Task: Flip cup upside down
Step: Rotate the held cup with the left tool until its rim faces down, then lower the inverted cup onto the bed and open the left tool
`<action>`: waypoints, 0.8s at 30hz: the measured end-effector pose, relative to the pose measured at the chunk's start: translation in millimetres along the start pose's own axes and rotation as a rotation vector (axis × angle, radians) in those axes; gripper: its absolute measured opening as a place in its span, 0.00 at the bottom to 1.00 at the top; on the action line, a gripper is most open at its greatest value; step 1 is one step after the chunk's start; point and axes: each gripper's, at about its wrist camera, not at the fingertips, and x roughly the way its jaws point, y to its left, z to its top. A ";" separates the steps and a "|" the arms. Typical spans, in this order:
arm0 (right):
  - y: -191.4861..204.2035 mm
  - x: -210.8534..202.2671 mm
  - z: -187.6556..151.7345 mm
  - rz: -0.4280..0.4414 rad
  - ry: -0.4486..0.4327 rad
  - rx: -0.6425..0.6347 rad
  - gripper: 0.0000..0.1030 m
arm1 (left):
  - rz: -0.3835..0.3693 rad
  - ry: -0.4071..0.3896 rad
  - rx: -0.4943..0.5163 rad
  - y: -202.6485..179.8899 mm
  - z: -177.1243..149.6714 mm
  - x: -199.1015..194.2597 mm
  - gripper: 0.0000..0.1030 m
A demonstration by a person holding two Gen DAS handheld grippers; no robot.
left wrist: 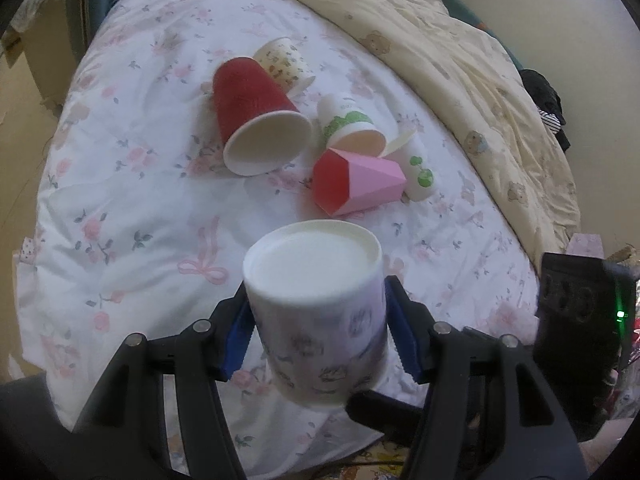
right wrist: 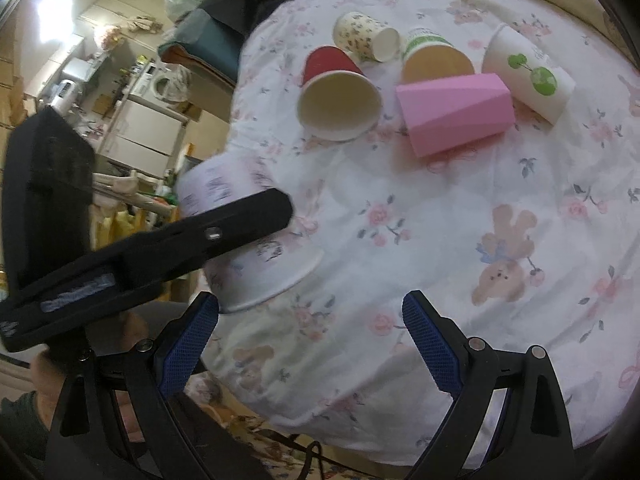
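My left gripper [left wrist: 318,336] is shut on a white printed paper cup [left wrist: 316,312], blue pads [left wrist: 240,340] on both sides of its wall. The cup is bottom up, its flat base toward the camera, held above the floral bedsheet [left wrist: 140,200]. In the right wrist view the same cup [right wrist: 256,256] is at the left, rim down near the sheet, partly hidden by the black left gripper finger [right wrist: 224,232]. My right gripper [right wrist: 310,344] is open and empty, low over the sheet to the right of the cup.
Several cups lie on their sides farther back: a red cup [left wrist: 256,116], a pink faceted cup [left wrist: 356,184], a cream patterned cup [left wrist: 282,60] and two white cups with green print [left wrist: 348,124]. A cream quilt [left wrist: 460,60] lies at the right. The bed edge is at the left.
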 end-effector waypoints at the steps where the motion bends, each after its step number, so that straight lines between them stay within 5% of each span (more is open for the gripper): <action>1: -1.5 1.8 -0.1 -0.010 0.008 0.003 0.93 | 0.004 -0.002 0.009 -1.4 -0.6 -0.5 0.55; 12: -8.9 -2.6 -1.0 -0.060 0.002 0.001 0.93 | 0.050 -0.034 0.033 -0.9 1.4 -7.0 0.52; 24: -58.0 -70.0 1.3 -0.161 -0.217 0.190 0.93 | 0.196 -0.003 -0.007 12.3 28.2 7.4 0.52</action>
